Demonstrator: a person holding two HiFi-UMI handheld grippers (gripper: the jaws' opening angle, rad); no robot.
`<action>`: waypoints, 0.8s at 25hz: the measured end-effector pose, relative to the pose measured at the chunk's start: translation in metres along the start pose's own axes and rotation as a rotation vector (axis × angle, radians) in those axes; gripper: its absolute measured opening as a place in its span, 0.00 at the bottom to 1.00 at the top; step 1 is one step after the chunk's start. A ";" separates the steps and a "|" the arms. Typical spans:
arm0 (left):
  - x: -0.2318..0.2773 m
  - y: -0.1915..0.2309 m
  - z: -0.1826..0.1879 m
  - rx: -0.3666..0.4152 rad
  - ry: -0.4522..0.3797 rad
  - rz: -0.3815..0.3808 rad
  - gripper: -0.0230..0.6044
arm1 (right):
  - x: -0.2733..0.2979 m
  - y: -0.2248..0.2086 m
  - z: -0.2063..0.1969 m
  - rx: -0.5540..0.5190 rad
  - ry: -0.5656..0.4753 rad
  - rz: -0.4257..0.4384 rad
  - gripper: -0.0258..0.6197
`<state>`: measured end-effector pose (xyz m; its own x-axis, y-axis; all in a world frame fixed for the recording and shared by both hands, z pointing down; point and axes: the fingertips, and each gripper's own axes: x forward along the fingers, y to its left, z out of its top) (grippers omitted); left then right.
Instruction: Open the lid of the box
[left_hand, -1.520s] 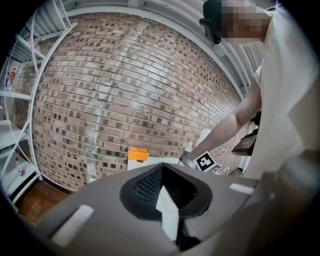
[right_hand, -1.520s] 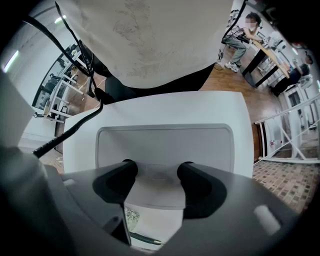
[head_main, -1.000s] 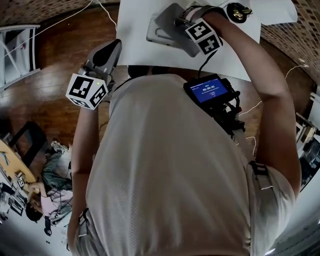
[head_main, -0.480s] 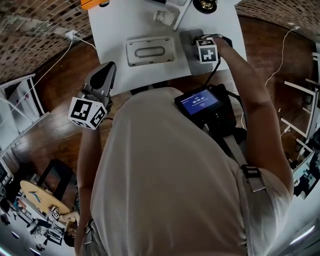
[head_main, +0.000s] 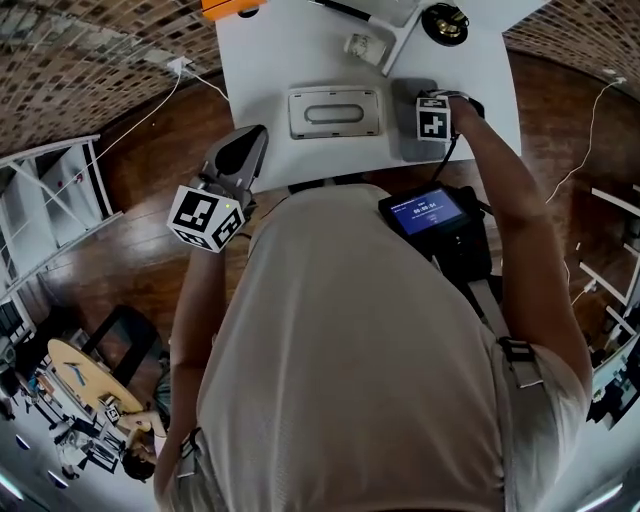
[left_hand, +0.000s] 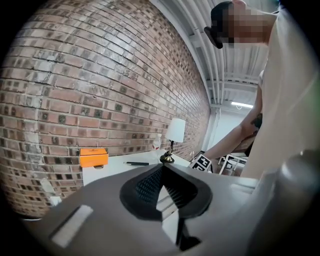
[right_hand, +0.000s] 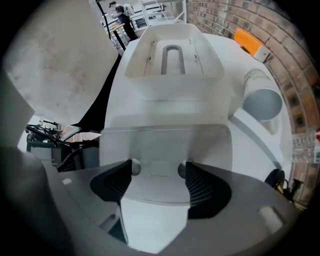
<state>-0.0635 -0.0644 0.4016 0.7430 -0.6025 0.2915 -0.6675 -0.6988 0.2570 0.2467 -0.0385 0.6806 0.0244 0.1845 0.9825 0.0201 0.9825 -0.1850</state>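
Note:
The open white box (head_main: 334, 112) lies on the white table (head_main: 270, 60), its inside with an oval slot showing; in the right gripper view the box (right_hand: 170, 65) is straight ahead. The grey lid (head_main: 404, 125) lies flat on the table just right of the box. My right gripper (head_main: 433, 117) is over the lid. In its own view the right gripper (right_hand: 157, 168) has its jaws wide and opening, with the lid's near edge (right_hand: 165, 145) between them and the pads off it. My left gripper (head_main: 235, 160) hangs off the table's front-left edge; the left gripper (left_hand: 161, 167) is shut with nothing in it.
An orange box (head_main: 232, 8) sits at the table's far left by the brick wall. A lamp base (head_main: 445, 22) and a small white object (head_main: 362, 46) stand behind the box, a pale cylinder (right_hand: 262, 100) to its right. A screen (head_main: 425, 212) hangs on the person's chest.
The right gripper carried the lid from a tilted hold above the box to the table on the box's right and laid it flat. The left gripper stayed where it was.

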 end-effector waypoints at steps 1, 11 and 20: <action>0.001 0.000 0.000 0.003 -0.006 -0.004 0.04 | -0.002 -0.002 -0.003 0.015 -0.004 -0.005 0.58; 0.001 0.005 0.002 0.003 -0.053 0.019 0.04 | -0.145 -0.029 0.041 0.348 -0.608 -0.320 0.04; 0.005 0.001 0.033 0.034 -0.099 0.004 0.04 | -0.345 0.000 0.119 0.519 -1.499 -0.307 0.04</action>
<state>-0.0590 -0.0807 0.3726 0.7426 -0.6391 0.2000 -0.6697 -0.7079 0.2244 0.1194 -0.0994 0.3442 -0.8713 -0.4595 0.1723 -0.4903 0.8296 -0.2670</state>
